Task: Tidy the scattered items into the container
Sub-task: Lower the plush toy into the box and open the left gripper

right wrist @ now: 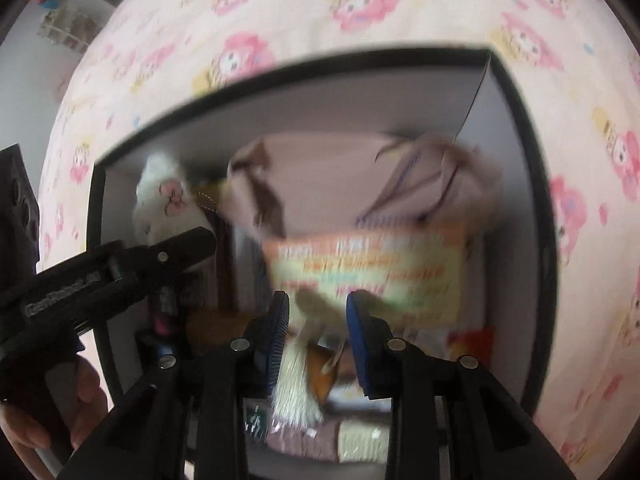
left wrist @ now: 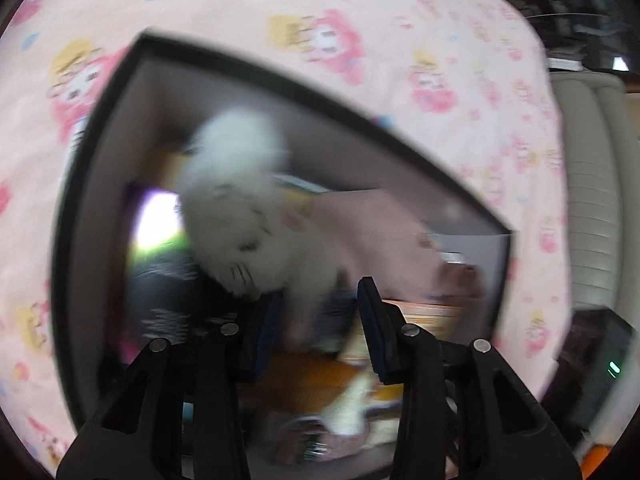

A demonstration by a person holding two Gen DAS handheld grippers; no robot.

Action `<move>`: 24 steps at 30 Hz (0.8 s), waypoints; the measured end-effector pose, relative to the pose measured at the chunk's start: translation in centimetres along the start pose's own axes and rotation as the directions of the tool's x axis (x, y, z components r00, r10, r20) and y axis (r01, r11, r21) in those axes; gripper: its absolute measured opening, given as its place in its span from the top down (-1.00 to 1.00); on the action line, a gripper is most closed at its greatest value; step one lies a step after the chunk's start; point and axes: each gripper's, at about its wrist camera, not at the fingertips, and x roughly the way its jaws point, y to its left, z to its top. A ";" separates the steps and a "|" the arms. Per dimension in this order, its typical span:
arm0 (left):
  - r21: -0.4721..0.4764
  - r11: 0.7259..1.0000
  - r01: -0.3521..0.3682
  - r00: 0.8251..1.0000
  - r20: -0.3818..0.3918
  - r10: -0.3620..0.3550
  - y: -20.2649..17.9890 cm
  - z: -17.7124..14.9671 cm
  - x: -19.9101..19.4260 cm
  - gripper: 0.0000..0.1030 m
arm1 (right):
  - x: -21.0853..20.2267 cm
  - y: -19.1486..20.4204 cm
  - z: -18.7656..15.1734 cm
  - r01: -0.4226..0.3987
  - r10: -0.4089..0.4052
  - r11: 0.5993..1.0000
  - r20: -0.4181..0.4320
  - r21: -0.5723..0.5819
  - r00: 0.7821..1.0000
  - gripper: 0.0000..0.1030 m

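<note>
A white plush toy (left wrist: pixel 244 216) is held by the left gripper (left wrist: pixel 320 320) over the container (left wrist: pixel 100 128), while something tasselled is pinched by the right gripper (right wrist: pixel 316 340), so a snag on release is risked.

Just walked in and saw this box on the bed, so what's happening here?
A person is tidying with two handheld grippers. The left gripper holds a white plush cat over the black-rimmed box; the right gripper holds a cream tassel above it. A pink bag and other items already lie inside, on the pink cartoon bedsheet.
</note>
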 end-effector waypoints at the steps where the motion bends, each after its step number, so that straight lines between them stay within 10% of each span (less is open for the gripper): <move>1: 0.016 1.000 0.005 1.000 0.020 -0.006 -0.3 -0.1 -0.7 0.25 | -0.3 -0.4 0.4 -0.002 0.002 1.000 0.021 0.014 1.000 0.49; 9: -0.084 0.990 -0.114 0.991 0.059 0.119 1.0 0.6 -1.1 0.24 | -0.4 -0.5 1.2 0.050 -0.051 0.998 0.037 0.026 0.998 0.49; 20: 0.015 0.999 0.048 0.996 0.069 -0.049 -0.5 -1.2 -3.6 0.18 | -1.8 -0.9 1.5 0.030 -0.031 0.999 0.073 0.020 0.997 0.49; 24: 0.016 1.000 0.010 0.994 0.112 -0.012 0.0 -2.9 -5.8 0.14 | -2.7 1.7 -0.1 0.068 -0.065 0.997 0.062 -0.042 0.996 0.49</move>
